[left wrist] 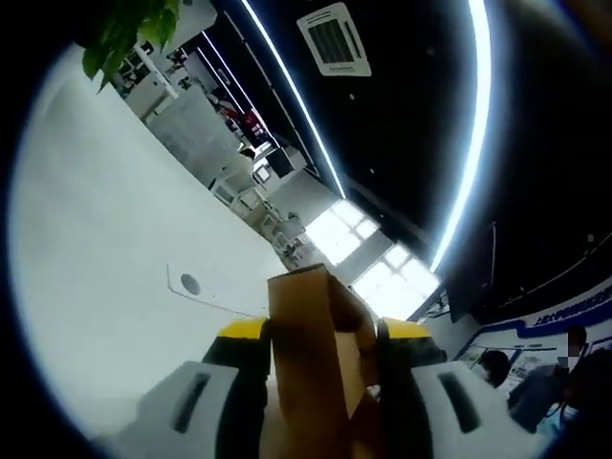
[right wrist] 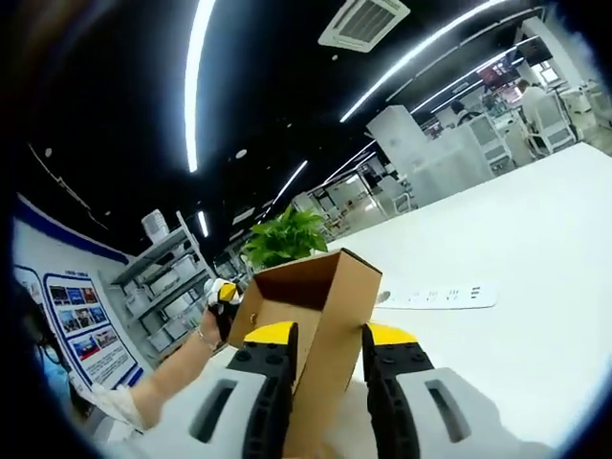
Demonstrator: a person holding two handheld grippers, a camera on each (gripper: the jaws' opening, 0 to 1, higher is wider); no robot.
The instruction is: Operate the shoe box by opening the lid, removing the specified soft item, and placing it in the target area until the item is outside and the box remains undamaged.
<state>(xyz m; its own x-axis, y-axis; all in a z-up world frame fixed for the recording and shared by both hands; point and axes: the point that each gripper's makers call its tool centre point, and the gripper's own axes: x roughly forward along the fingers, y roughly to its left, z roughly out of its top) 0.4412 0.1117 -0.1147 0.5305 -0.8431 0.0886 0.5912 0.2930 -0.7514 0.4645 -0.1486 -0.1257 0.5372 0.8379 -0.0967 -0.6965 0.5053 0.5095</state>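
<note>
A brown cardboard shoe box [left wrist: 316,354] stands between the jaws of my left gripper [left wrist: 320,335], which is shut on one end of it. In the right gripper view the same box [right wrist: 311,296] rises between the yellow-tipped jaws of my right gripper [right wrist: 328,339], shut on its near wall. At the box's far left corner the left gripper [right wrist: 225,292] shows, with a person's hand and arm [right wrist: 172,378] behind it. Whether the lid is open I cannot tell, and the box's inside is hidden.
A white table [left wrist: 115,287] spreads under the box, with a white power strip [right wrist: 435,296] lying on it. A green potted plant [right wrist: 285,239] stands behind the box. People sit at the far right [left wrist: 545,382]. Posters hang on the wall [right wrist: 81,330].
</note>
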